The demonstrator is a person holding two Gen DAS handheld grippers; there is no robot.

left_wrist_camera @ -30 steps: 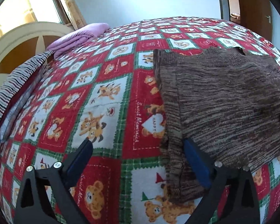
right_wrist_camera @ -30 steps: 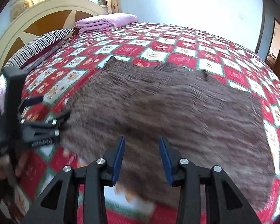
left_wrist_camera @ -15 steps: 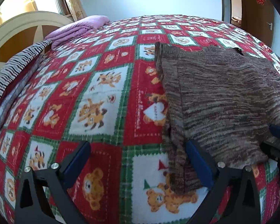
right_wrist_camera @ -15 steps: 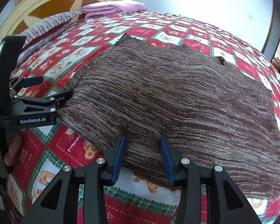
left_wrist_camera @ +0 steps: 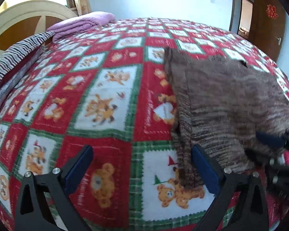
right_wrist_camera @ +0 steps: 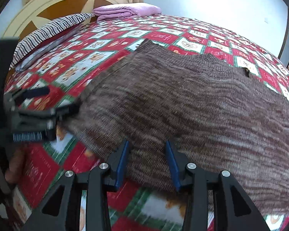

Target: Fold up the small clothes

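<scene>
A brown, streaky knit sweater (right_wrist_camera: 192, 104) lies flat on the bed's fleecy red-and-green checked blanket (left_wrist_camera: 106, 100). The right tool (right_wrist_camera: 147, 163) hangs parted over the sweater's near hem at 6 o'clock. The left tool (left_wrist_camera: 140, 169) gapes wide, its right finger (left_wrist_camera: 204, 169) at the sweater's side edge. A folded lilac quilt (right_wrist_camera: 125, 10) sits at 11 o'clock.

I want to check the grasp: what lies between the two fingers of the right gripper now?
In the right wrist view, the near edge of the brown knit sweater lies between the open fingers of the right gripper, over the bear-print quilt.
</scene>
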